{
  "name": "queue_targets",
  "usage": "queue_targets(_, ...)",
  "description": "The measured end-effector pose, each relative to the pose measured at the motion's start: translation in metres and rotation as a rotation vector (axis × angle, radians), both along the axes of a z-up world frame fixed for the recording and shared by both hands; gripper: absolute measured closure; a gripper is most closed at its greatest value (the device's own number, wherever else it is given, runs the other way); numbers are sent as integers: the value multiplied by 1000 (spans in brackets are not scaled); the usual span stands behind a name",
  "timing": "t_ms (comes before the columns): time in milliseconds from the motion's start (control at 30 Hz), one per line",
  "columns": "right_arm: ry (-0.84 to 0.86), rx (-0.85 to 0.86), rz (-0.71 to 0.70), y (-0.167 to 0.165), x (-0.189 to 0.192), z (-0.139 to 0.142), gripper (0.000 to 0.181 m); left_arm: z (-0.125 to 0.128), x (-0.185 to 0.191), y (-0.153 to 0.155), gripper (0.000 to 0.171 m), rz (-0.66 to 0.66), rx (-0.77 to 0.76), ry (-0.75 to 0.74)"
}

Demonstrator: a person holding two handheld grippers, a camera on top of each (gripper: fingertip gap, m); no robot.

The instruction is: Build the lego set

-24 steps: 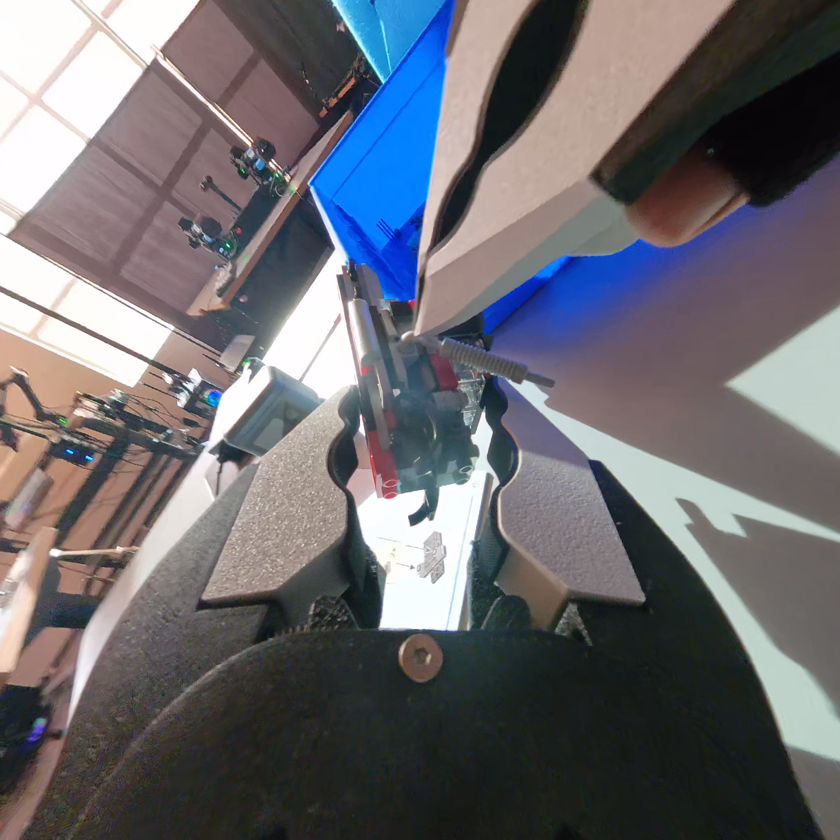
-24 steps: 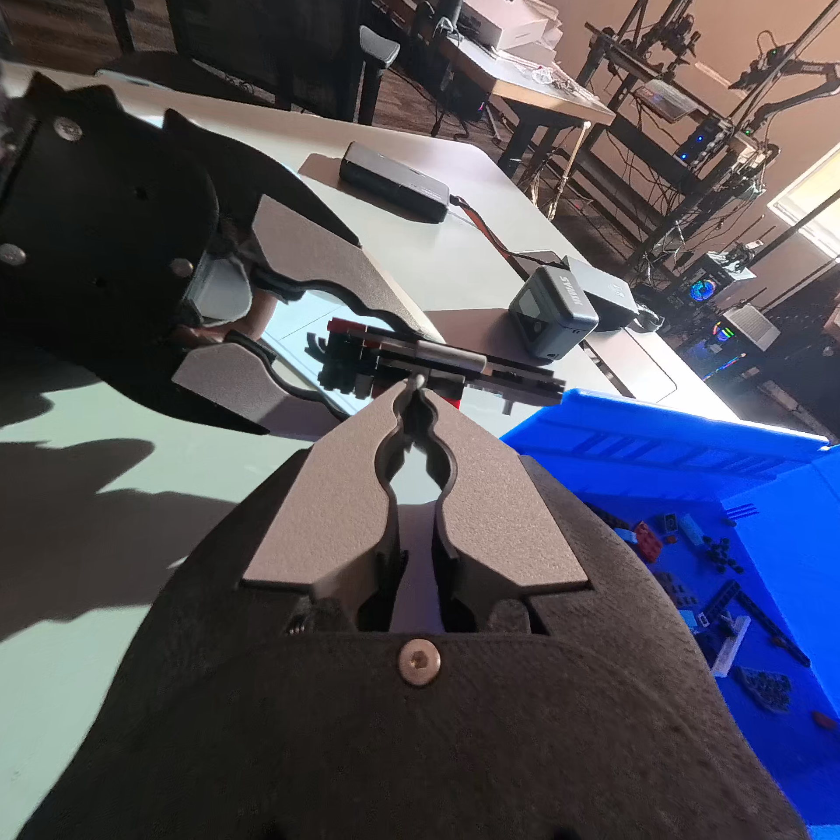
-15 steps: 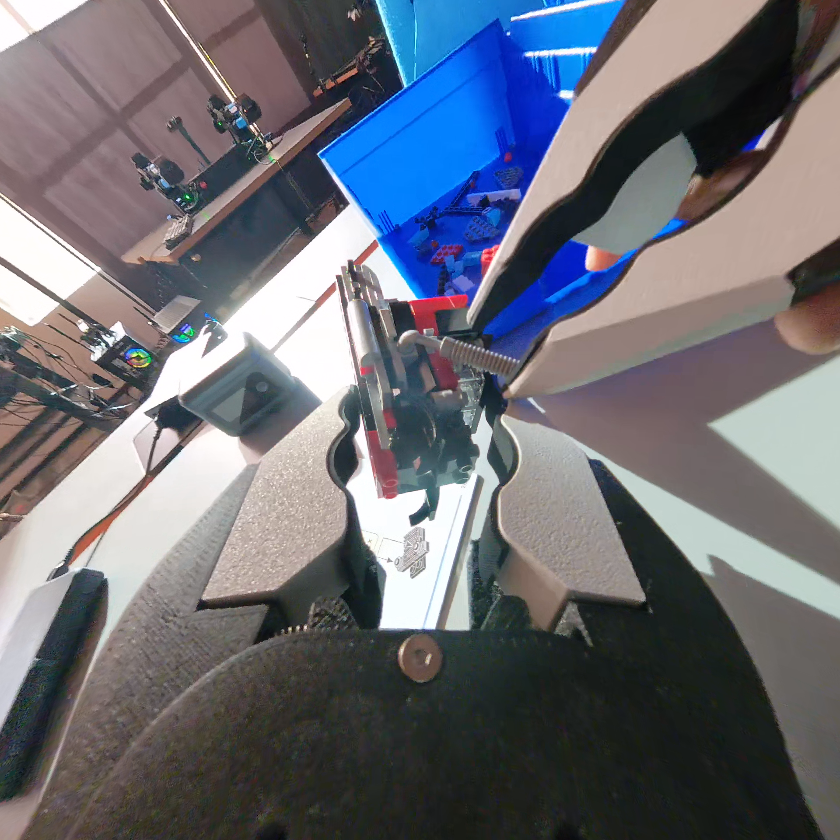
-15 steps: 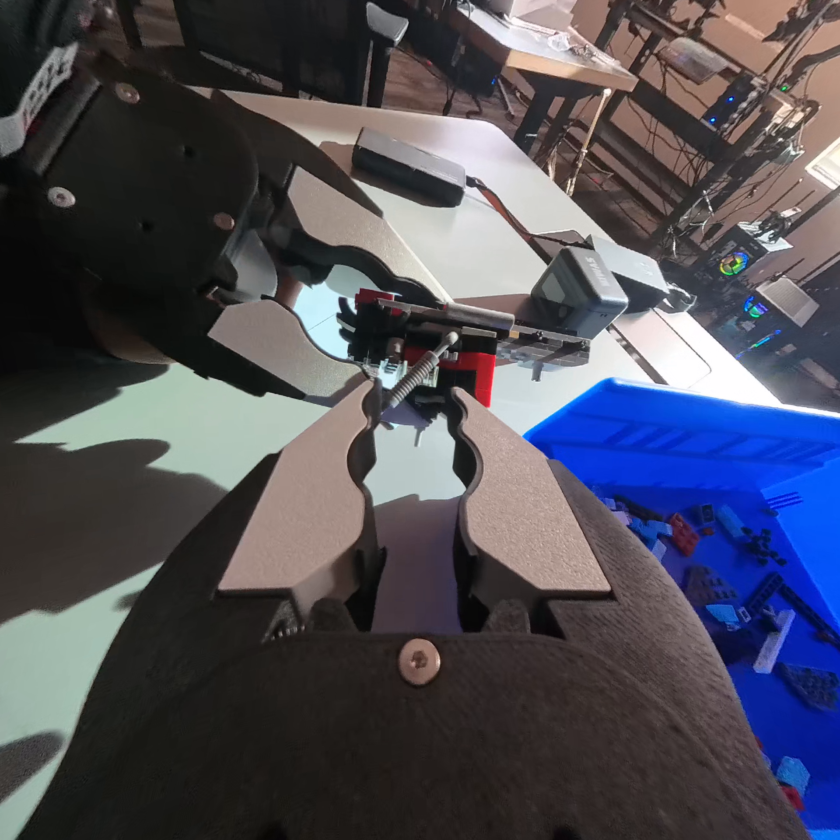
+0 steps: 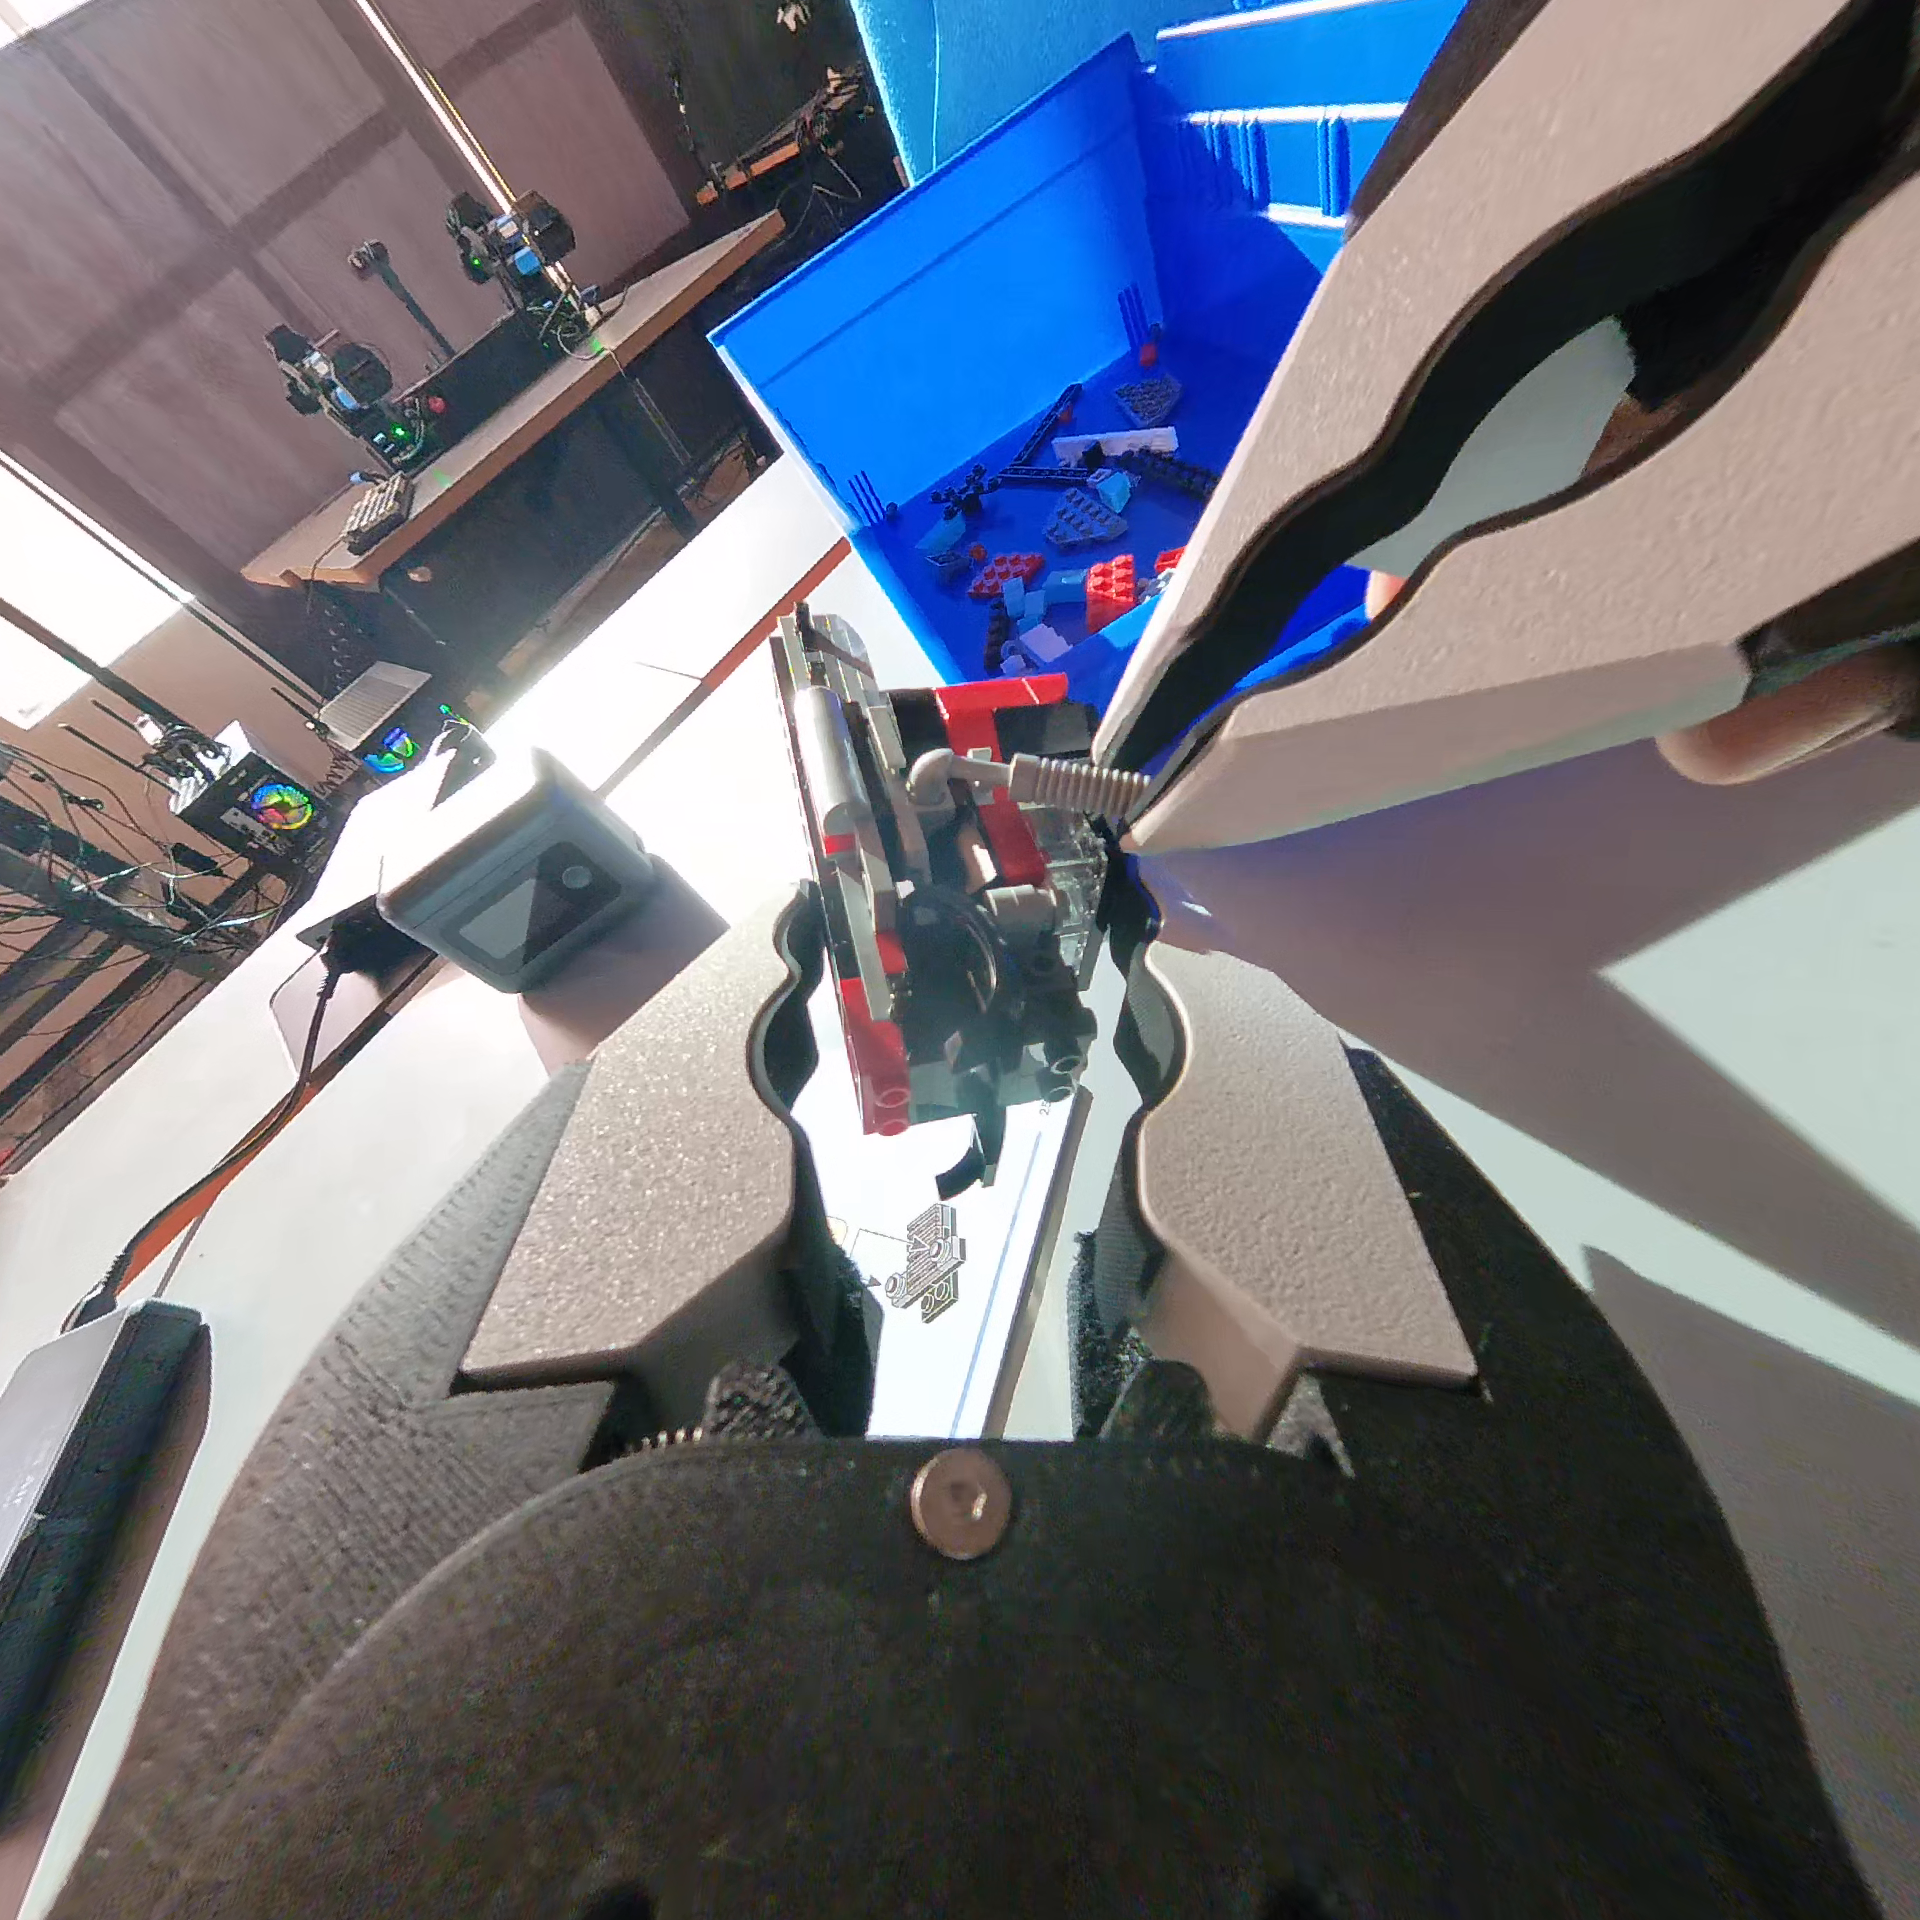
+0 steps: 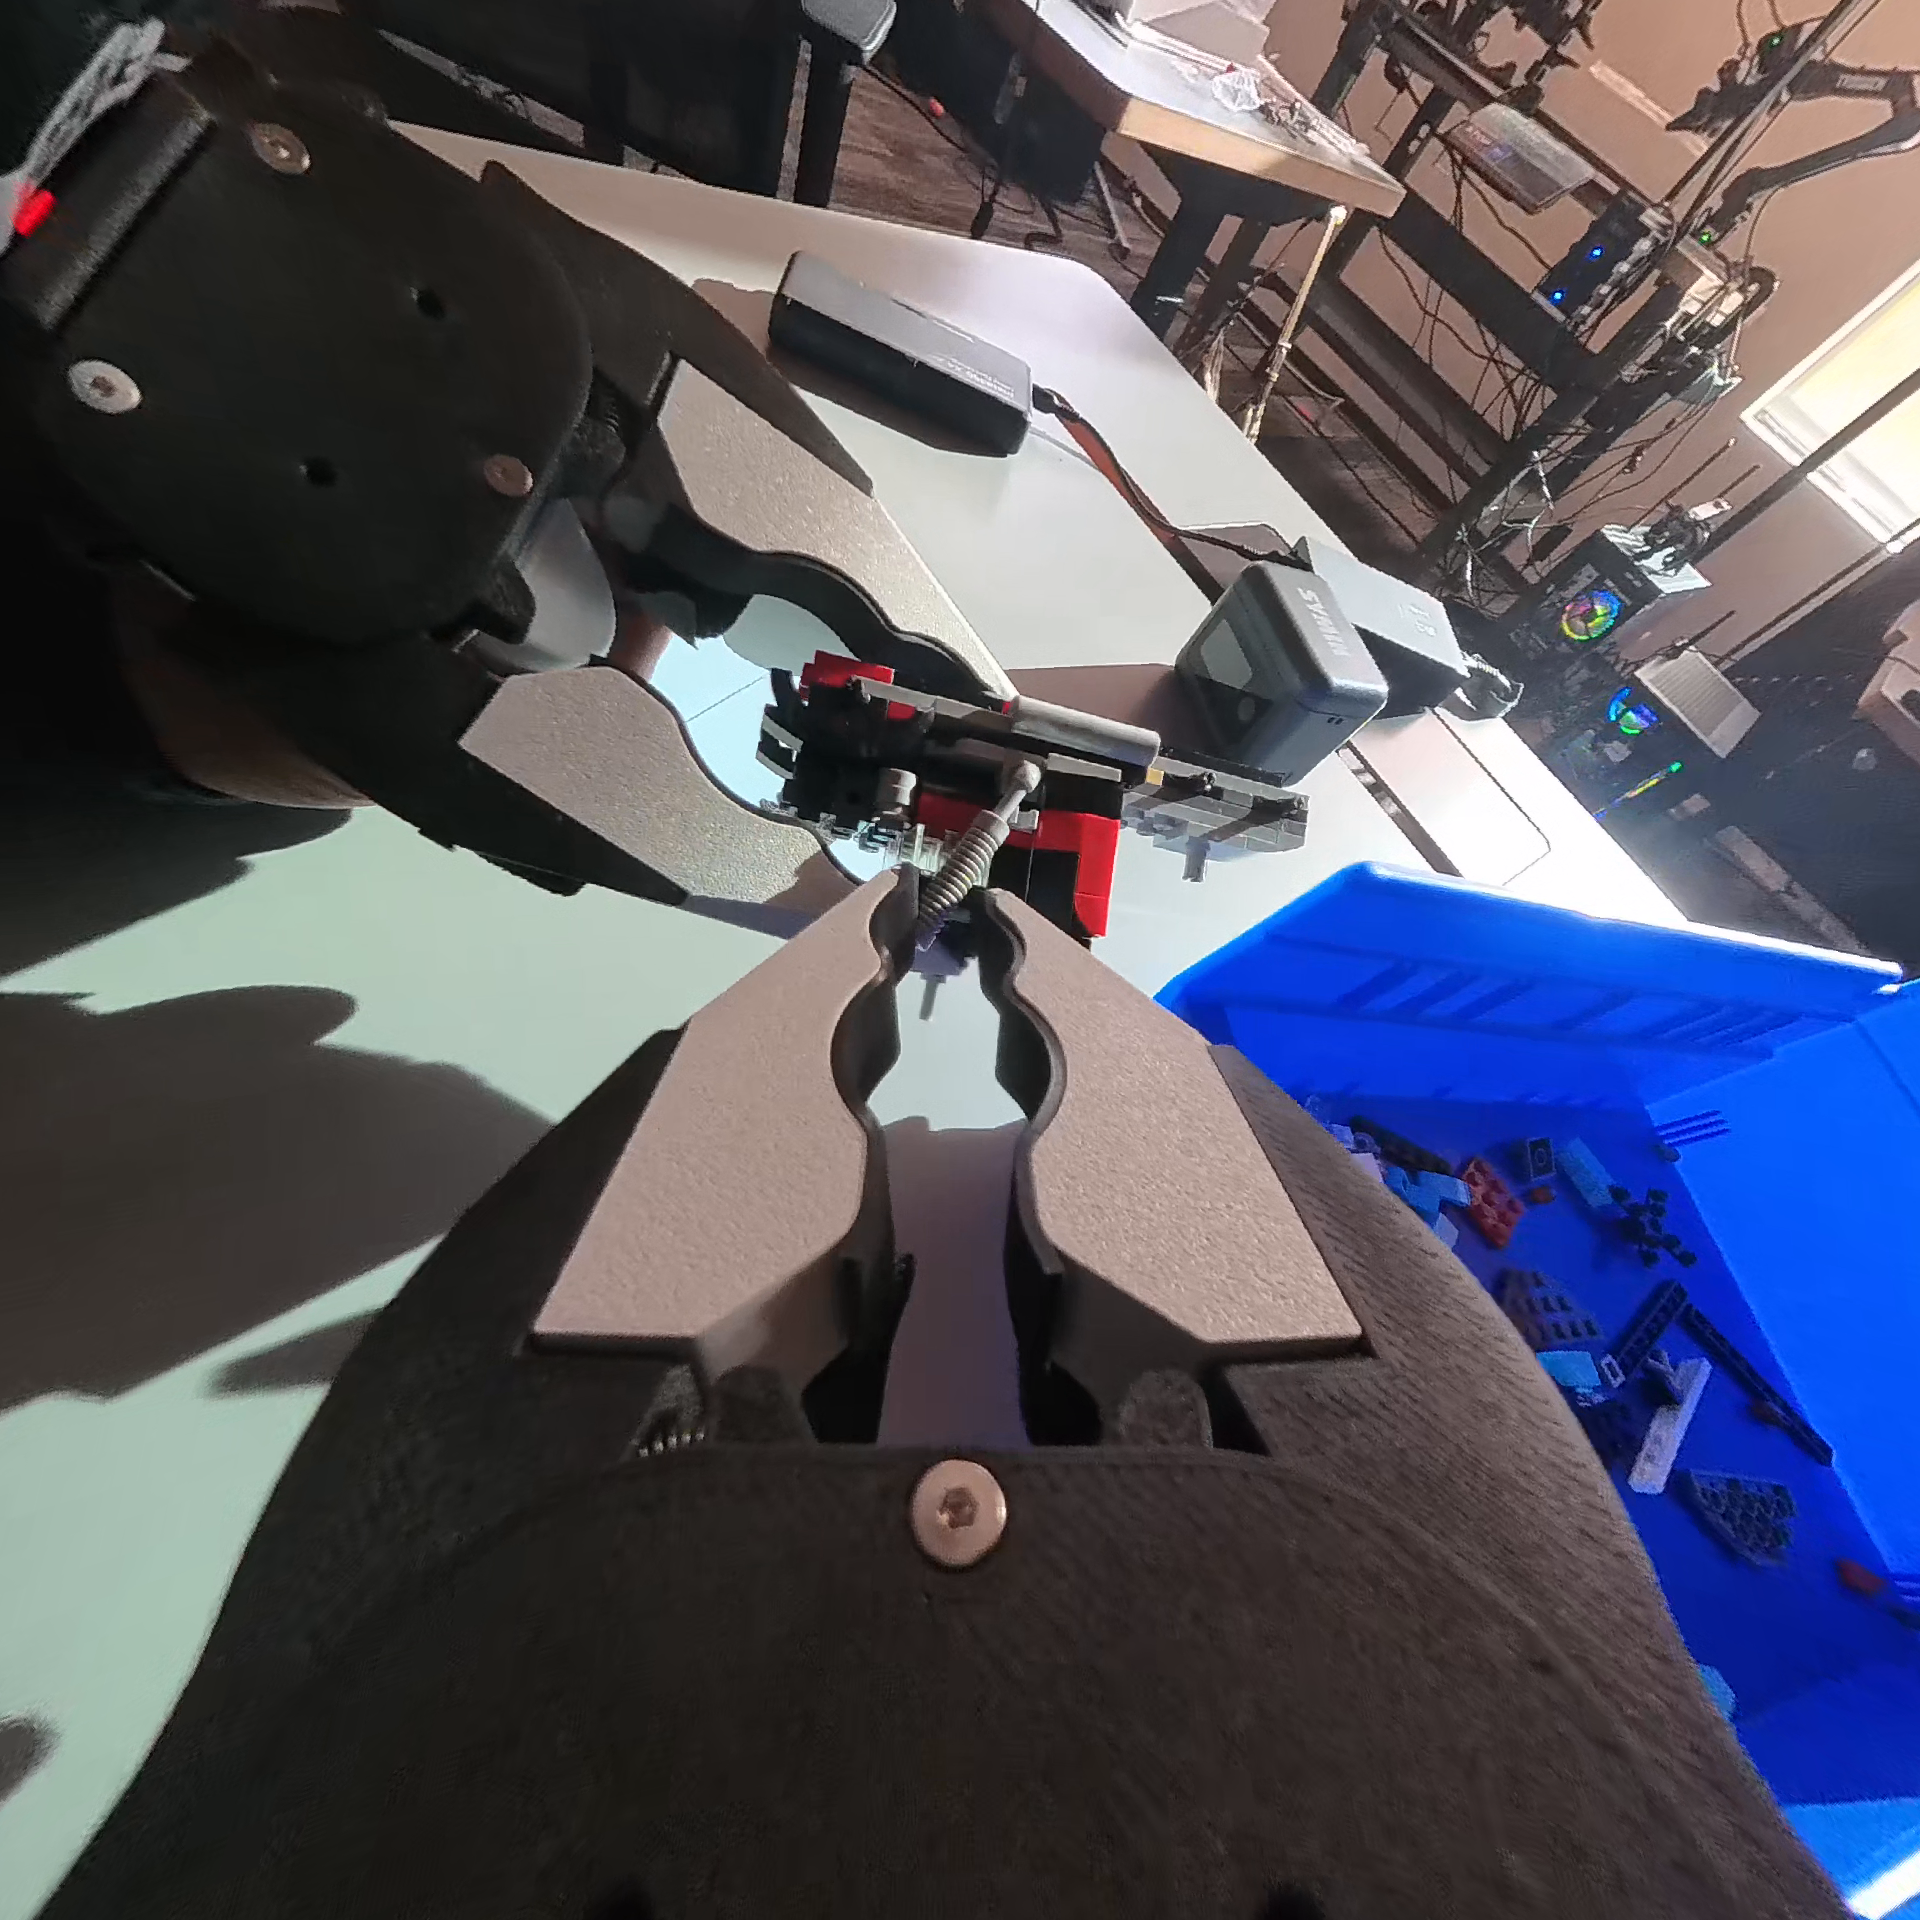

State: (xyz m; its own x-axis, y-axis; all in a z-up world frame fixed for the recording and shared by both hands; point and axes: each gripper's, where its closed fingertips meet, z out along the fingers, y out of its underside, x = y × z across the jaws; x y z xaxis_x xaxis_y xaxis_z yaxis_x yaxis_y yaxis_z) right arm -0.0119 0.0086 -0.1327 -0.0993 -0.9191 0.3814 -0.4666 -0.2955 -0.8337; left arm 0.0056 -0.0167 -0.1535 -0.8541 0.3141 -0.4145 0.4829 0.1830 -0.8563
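My left gripper (image 5: 966, 920) is shut on a red, black and grey lego model (image 5: 935, 831) and holds it above the table. A grey spring-like piece (image 5: 1060, 779) sticks out of the model's side. My right gripper (image 5: 1117, 795) comes in from the upper right, its tips closed on the spring's free end. In the right wrist view the right gripper (image 6: 943, 896) pinches the spring piece (image 6: 977, 836), which is joined to the model (image 6: 1070, 842). The left gripper (image 6: 920, 784) holds the model from the left.
A blue bin (image 6: 1558, 987) with several loose bricks (image 6: 1496, 1205) stands to the right; it also shows in the left wrist view (image 5: 935, 343). An instruction booklet (image 5: 935, 1257) lies under the model. A grey cube device (image 6: 1288, 665) and a black flat box (image 6: 894, 353) sit on the white table (image 6: 520, 935). Left and right tips are no more than a few centimetres apart.
The right gripper was shut at the model, opened with the spring between its fingers, and has now narrowed onto the spring. The left gripper kept hold of the model.
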Motion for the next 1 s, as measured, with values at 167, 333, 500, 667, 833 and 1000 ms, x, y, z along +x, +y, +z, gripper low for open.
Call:
queue_targets(167, 8, -54, -18, -1, 0, 0, 170, -1, 0, 0, 115, 2, 7, -3)
queue_targets(333, 9, -95, -42, -4, -1, 0, 169, -3, 1, -1, 115, 7, 15, -4)
queue_targets(500, 17, -144, -90, -14, -3, 0, 174, -2, 1, -1, 115, 5, 16, 10)
queue_targets(667, -9, -104, -76, -13, -2, 3, 172, -3, 0, -1, 115, 1, 18, 3)
queue_targets(833, -109, 52, -41, -15, -2, 17, 164, -4, -1, -1, 115, -9, 23, 4)
queue_targets(1000, -163, 102, -1, -15, -1, 22, 175, -6, -6, 0, 115, -27, 25, -28)
